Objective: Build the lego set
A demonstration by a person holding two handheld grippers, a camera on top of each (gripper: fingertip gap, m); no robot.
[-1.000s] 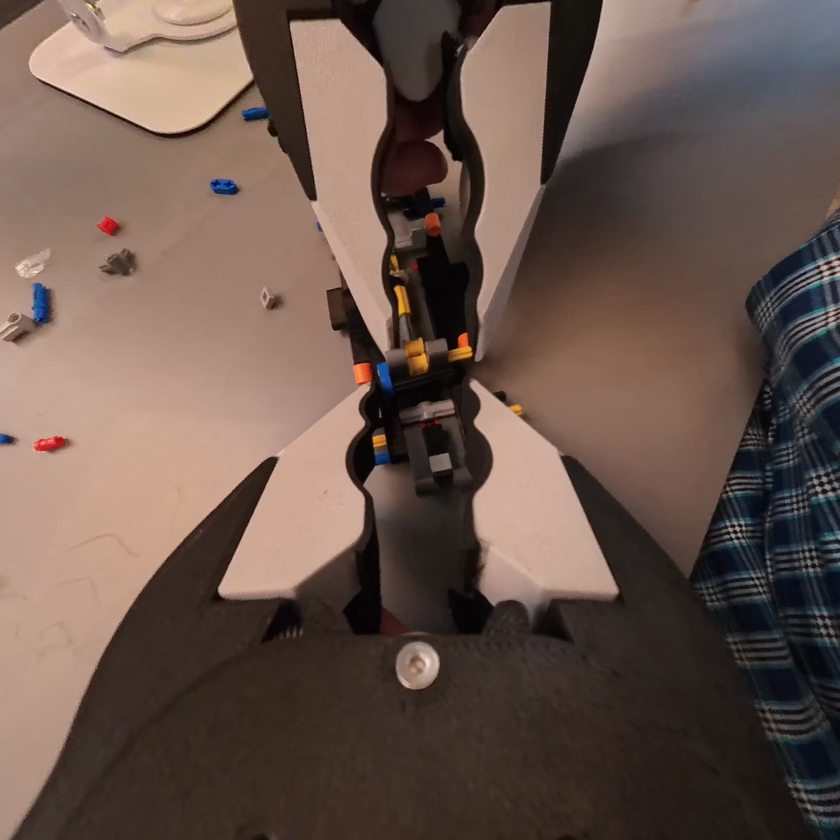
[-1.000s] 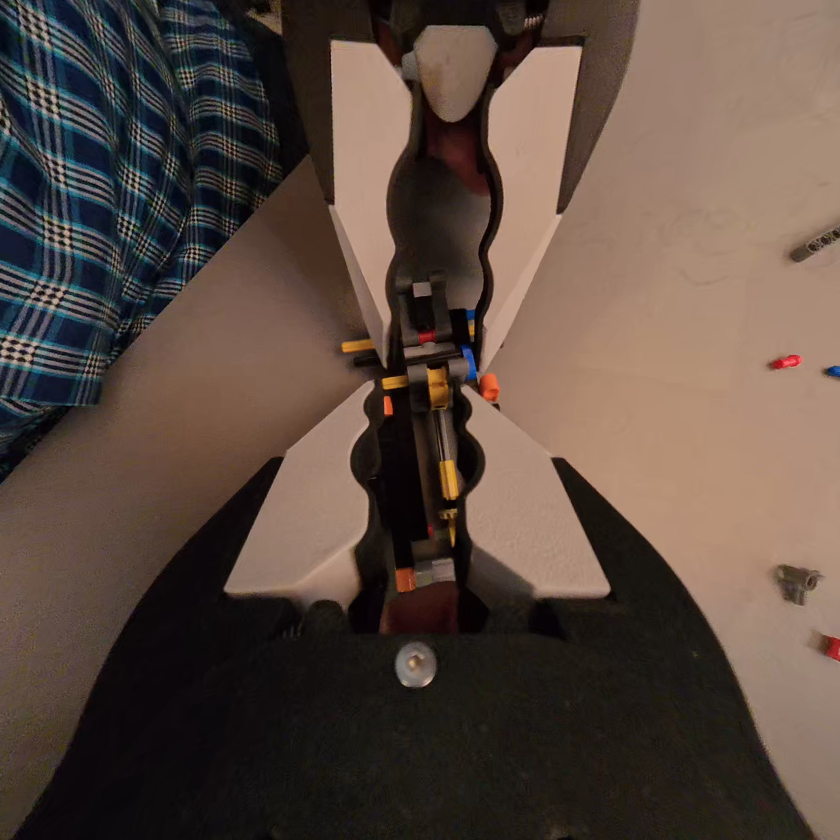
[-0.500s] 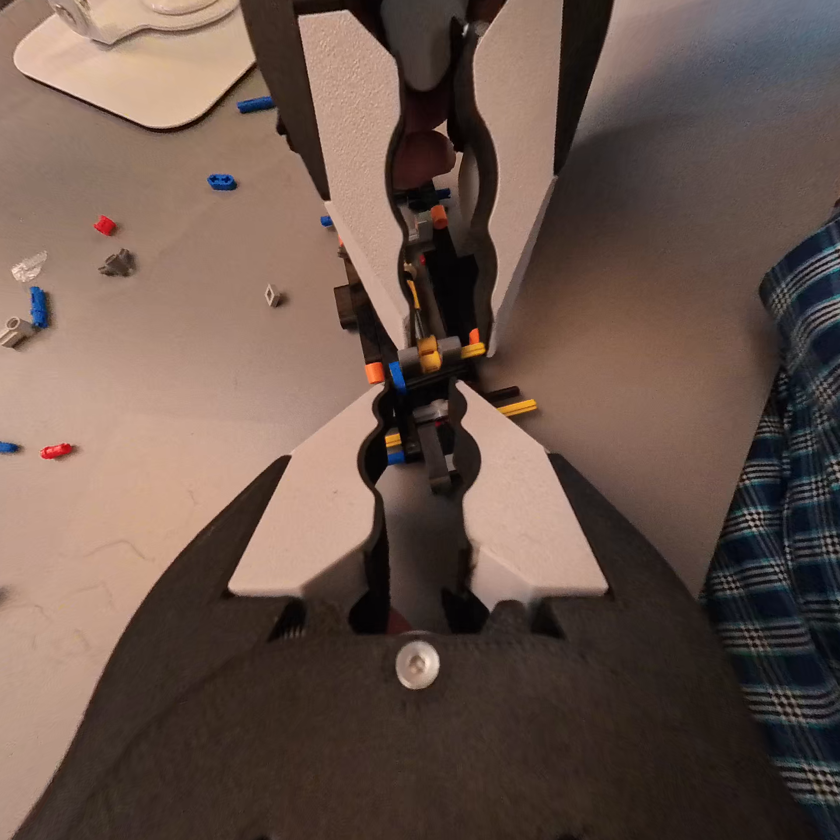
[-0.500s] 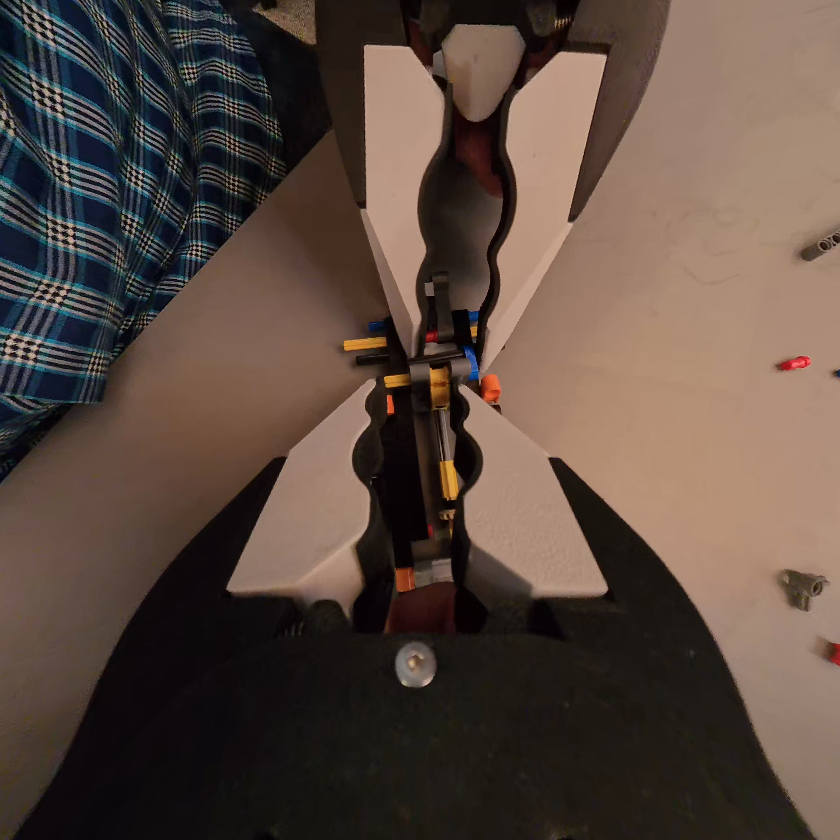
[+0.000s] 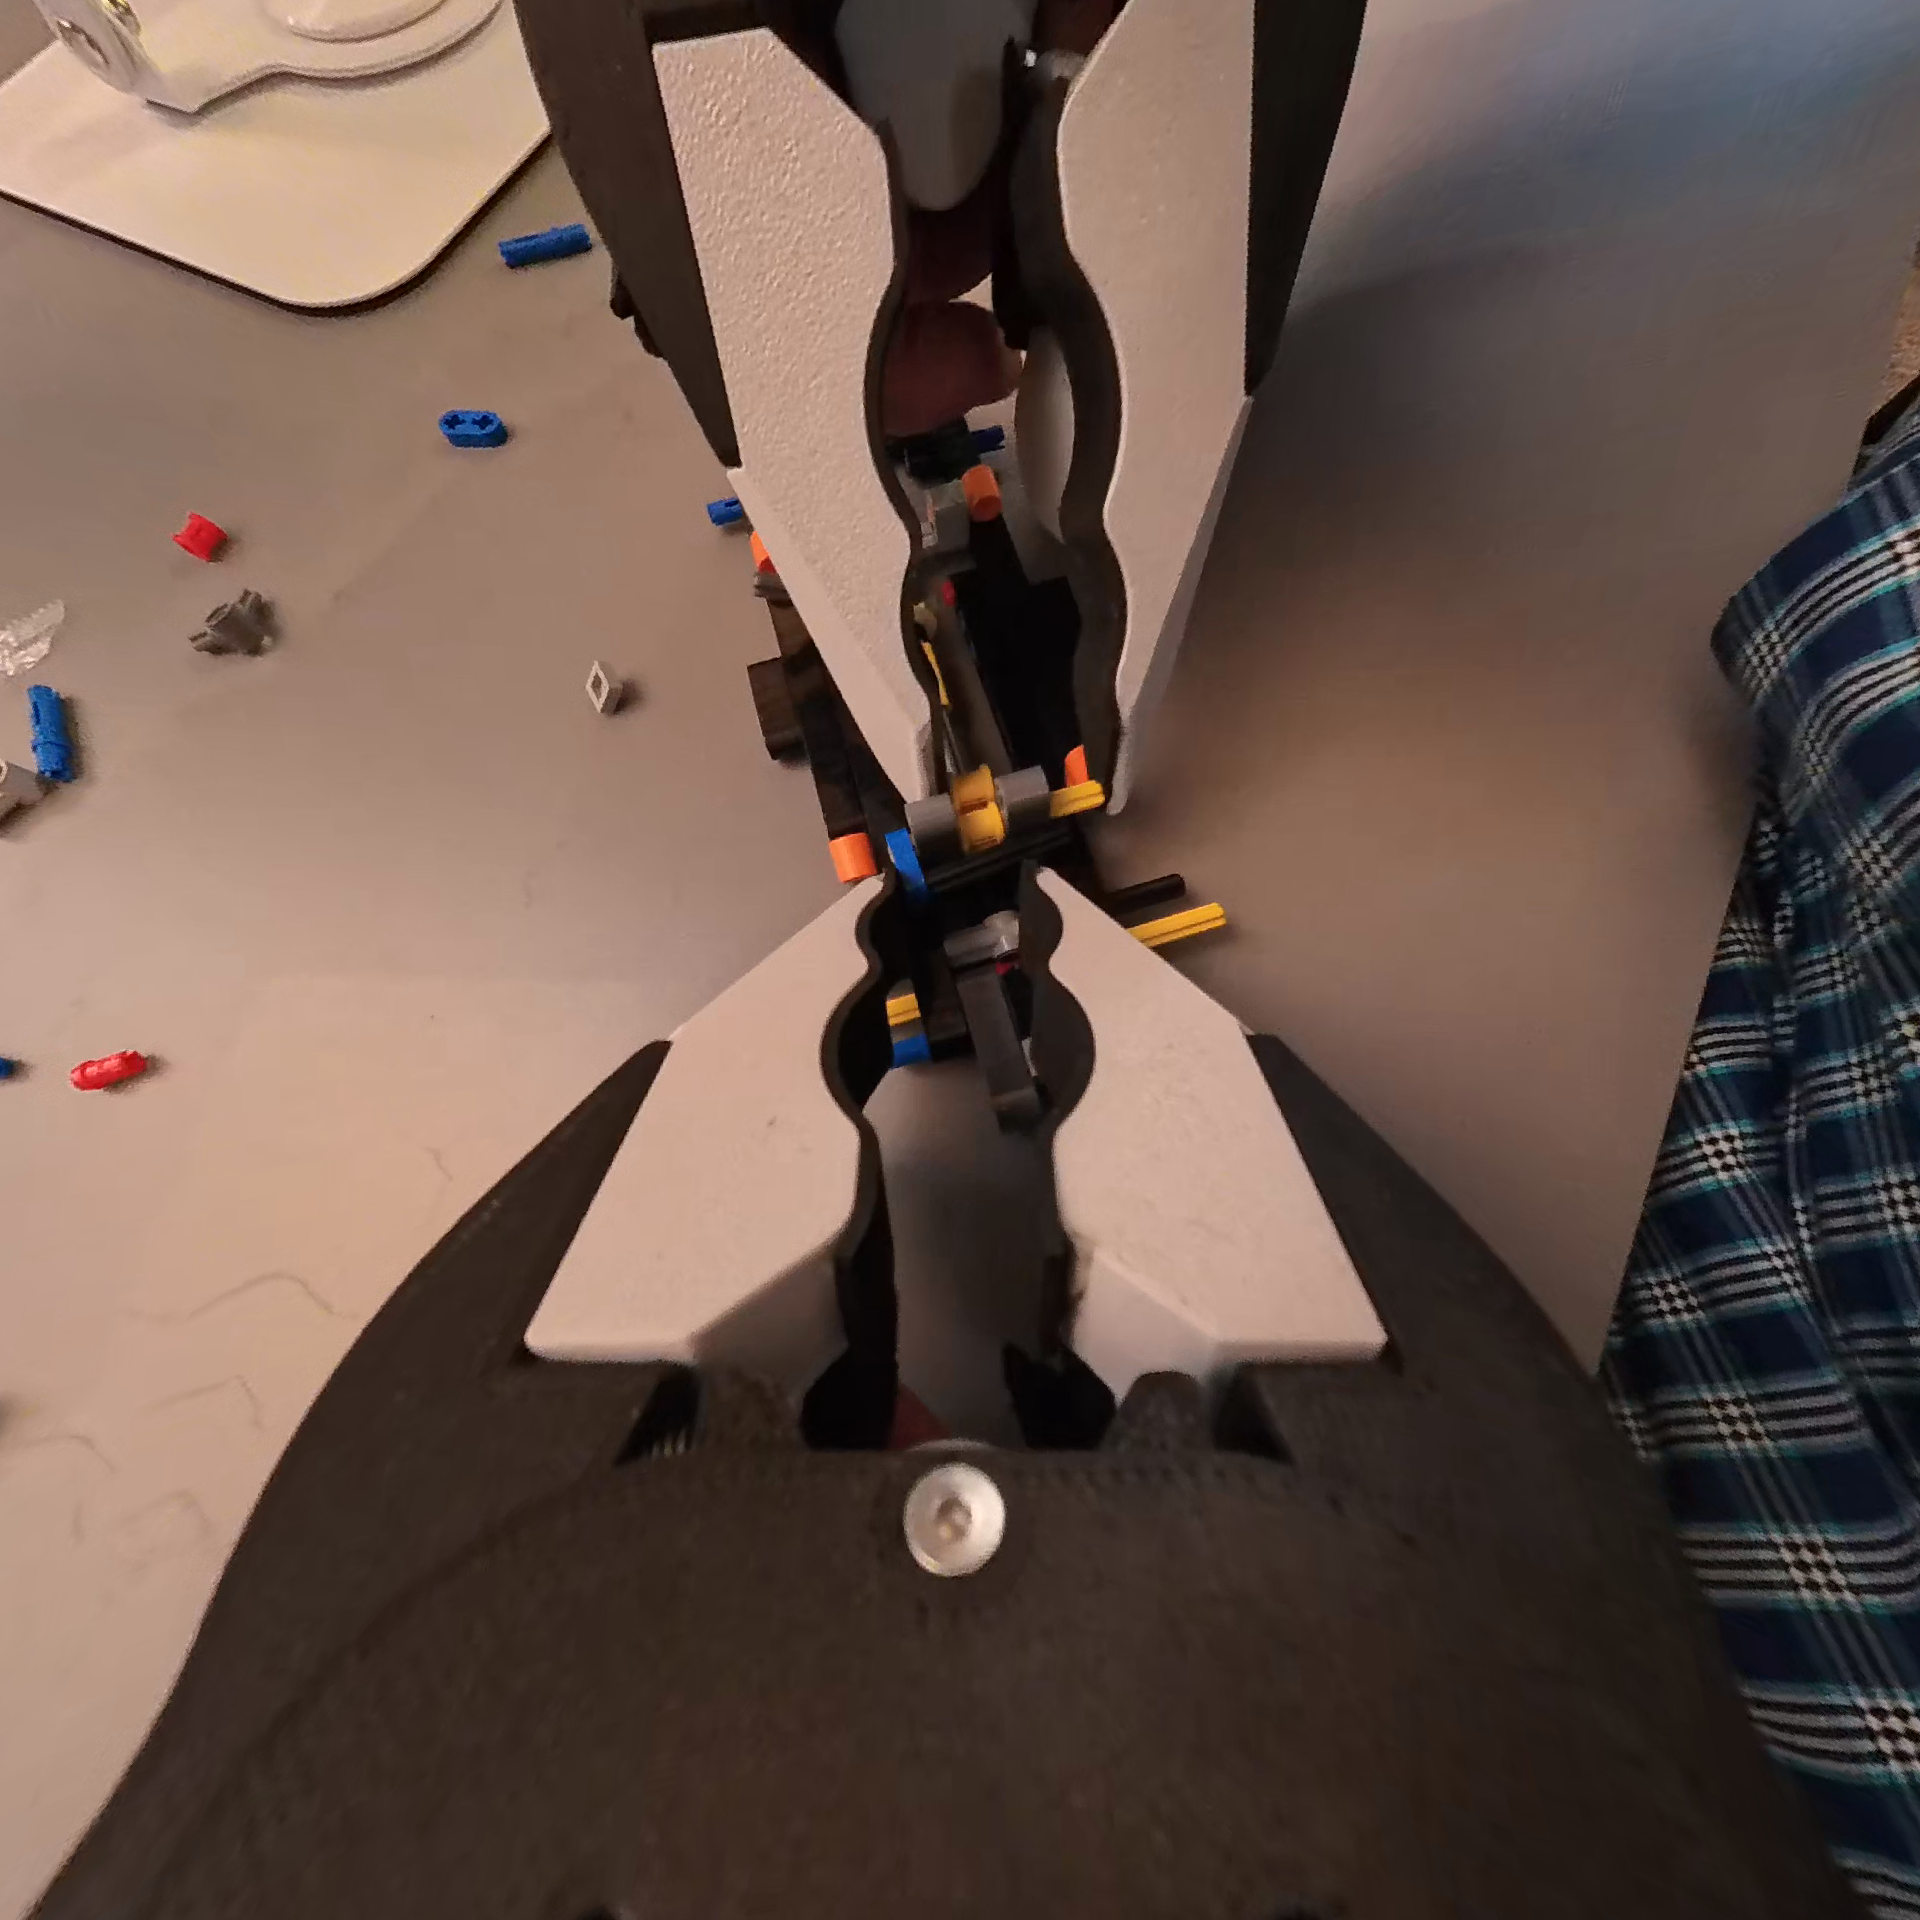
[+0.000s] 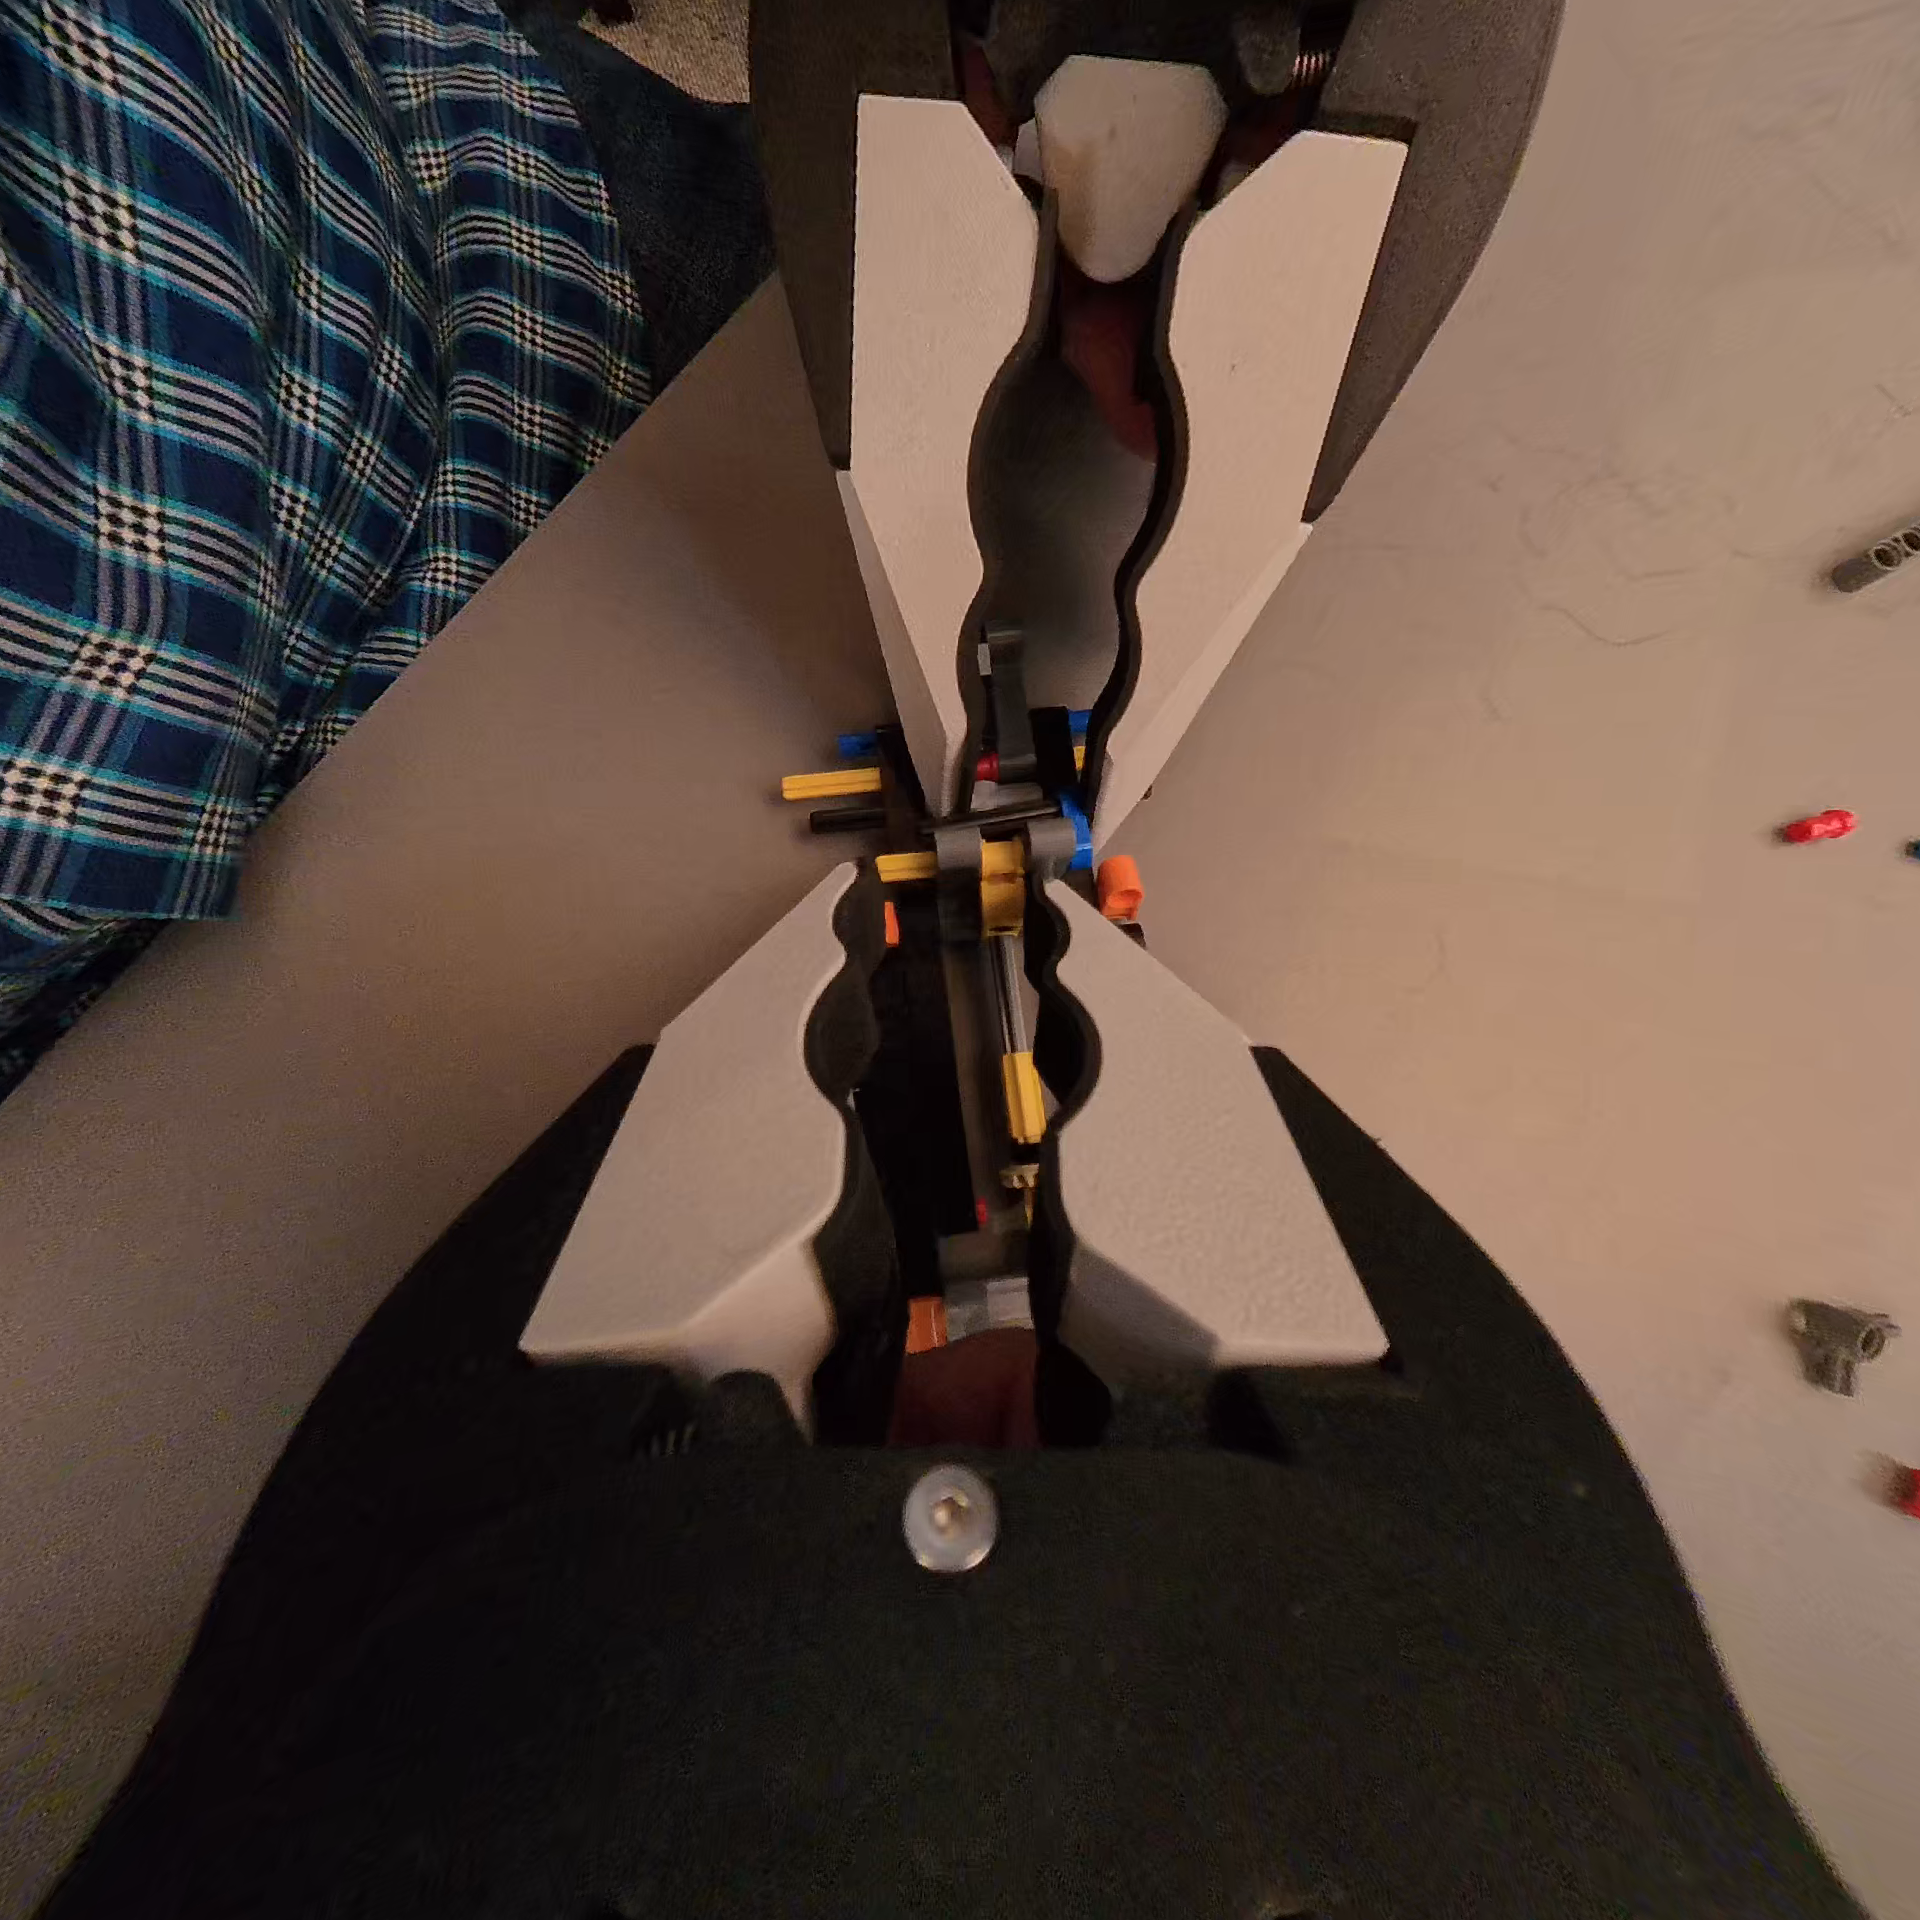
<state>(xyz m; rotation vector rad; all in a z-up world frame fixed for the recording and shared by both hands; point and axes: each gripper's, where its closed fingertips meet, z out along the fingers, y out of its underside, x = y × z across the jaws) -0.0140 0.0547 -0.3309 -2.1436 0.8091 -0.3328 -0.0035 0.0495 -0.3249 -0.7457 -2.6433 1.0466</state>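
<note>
Left wrist view: your left gripper (image 5: 961,904) and right gripper (image 5: 1023,769) meet tip to tip, each pinching one end of the lego build (image 5: 971,821). Loose pieces (image 5: 473,428) lie scattered on the table (image 5: 416,935) left of the build.

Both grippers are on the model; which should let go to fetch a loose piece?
Left, probably: the left gripper pinches only the short end of the lego model, while the right gripper grips most of its length.
</note>
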